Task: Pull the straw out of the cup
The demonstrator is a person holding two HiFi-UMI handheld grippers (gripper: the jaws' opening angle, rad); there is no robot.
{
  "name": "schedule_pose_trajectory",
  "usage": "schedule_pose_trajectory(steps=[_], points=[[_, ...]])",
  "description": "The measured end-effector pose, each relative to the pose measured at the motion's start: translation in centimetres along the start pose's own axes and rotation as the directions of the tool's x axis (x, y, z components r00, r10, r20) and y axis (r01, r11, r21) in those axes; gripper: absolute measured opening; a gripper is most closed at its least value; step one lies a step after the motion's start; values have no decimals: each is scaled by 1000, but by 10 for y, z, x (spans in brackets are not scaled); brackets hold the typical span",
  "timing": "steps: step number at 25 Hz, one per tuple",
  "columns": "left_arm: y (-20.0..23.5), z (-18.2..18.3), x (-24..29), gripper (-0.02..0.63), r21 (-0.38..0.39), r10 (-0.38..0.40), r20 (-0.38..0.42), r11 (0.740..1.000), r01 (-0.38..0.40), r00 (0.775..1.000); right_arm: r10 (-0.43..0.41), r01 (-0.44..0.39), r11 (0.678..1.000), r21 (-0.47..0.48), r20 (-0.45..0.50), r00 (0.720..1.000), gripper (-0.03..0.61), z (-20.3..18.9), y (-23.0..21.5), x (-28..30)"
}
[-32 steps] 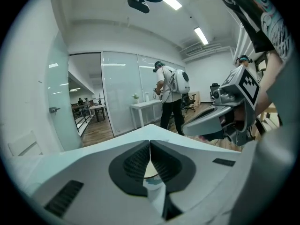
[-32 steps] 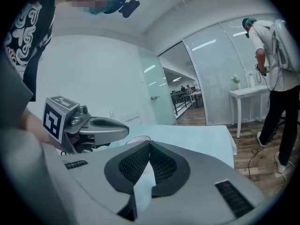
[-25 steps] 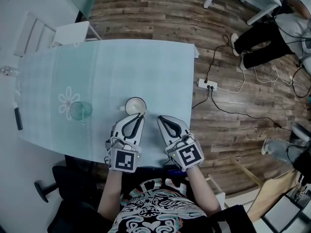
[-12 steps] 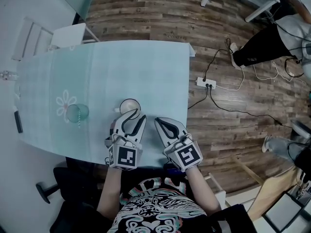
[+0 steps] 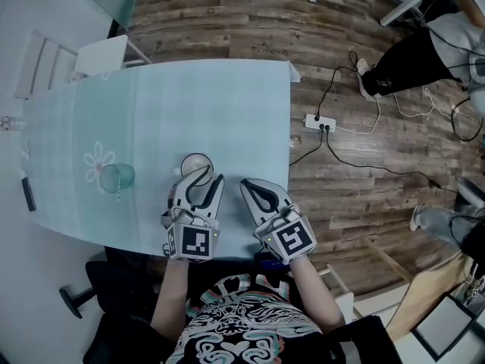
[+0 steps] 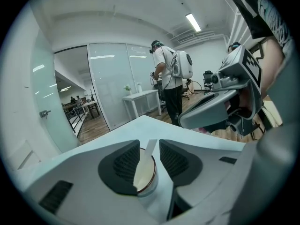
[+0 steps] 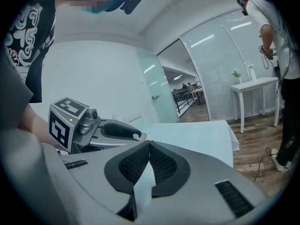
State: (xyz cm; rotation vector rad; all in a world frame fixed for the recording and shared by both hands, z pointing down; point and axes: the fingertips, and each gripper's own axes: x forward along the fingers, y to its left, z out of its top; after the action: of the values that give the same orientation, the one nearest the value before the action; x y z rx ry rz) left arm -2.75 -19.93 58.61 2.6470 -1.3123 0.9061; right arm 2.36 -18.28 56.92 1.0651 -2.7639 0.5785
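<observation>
Left gripper view: just-opened jaws, straw (image 6: 143, 165) between

Power strip (image 5: 319, 123) on wooden floor (image 5: 227, 21)

White straw (image 6: 149, 148) aslant in cup (image 6: 146, 192)

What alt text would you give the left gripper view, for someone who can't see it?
A white cup with a straw leaning in it stands between the jaws of the left hand-held gripper, which have just been opening. The right hand-held gripper hangs at right over the pale table; behind, a person stands by a white side table.
</observation>
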Motion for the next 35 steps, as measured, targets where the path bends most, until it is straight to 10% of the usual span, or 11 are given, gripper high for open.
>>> schedule_pose_trajectory(steps=[35], points=[[12, -1, -24, 60, -66, 21, 99, 998, -15, 995, 7, -7, 998, 68, 12, 1000, 16, 12, 5, 9]])
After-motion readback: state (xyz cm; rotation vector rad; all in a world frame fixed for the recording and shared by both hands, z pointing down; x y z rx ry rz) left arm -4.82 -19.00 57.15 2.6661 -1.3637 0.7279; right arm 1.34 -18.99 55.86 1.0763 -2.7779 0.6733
